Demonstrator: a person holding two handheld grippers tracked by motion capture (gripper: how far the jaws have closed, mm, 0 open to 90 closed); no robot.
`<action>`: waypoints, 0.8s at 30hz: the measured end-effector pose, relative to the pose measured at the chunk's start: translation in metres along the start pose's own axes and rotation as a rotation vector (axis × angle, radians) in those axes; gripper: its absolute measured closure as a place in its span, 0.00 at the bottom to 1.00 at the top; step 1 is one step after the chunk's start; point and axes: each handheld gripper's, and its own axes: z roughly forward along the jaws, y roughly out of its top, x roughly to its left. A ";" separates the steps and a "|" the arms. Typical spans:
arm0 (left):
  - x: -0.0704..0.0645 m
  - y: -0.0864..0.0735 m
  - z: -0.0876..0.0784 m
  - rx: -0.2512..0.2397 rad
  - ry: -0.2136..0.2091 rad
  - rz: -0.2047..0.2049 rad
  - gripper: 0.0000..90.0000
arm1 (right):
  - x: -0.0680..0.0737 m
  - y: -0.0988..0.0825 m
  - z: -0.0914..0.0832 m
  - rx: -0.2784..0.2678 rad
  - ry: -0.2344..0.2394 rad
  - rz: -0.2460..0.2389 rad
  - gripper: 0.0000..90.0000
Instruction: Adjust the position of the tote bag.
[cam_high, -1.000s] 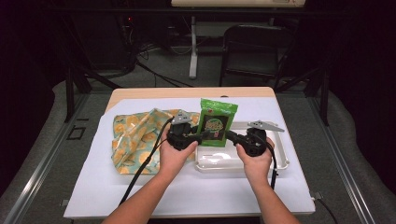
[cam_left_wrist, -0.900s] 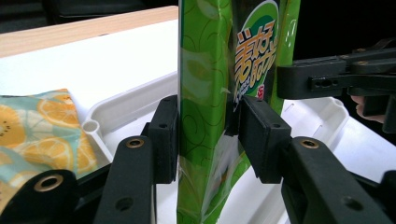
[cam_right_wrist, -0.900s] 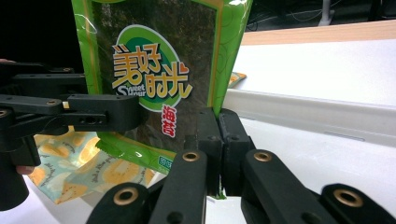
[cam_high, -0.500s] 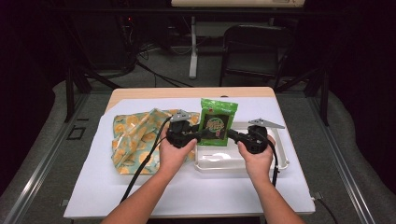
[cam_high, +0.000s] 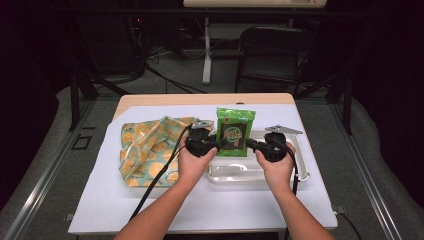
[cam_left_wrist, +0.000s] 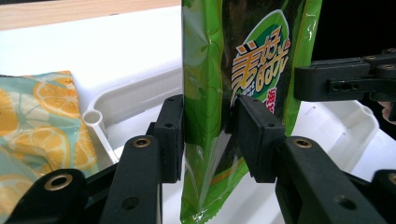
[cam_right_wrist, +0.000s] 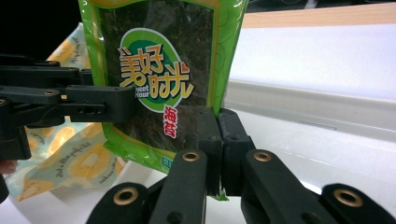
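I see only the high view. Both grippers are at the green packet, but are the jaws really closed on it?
Observer: Yes. In the left gripper view the left gripper pinches the green packet at one side edge.
Operator: And the right one?
Observer: The right gripper has its jaws pressed flat on the packet's other edge, low down.
Operator: Does the packet touch the white tray?
Observer: Its bottom edge hangs above the white tray; I cannot tell if it touches.
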 end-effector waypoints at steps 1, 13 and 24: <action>0.001 0.000 0.001 0.007 -0.002 0.000 0.71 | -0.001 0.000 0.001 0.009 -0.003 0.001 0.99; 0.011 0.000 0.019 0.049 0.015 -0.091 0.69 | -0.007 0.003 0.016 0.043 -0.027 0.003 0.99; 0.018 0.002 0.029 0.066 0.022 -0.131 0.69 | -0.011 0.007 0.027 0.064 -0.047 0.022 0.98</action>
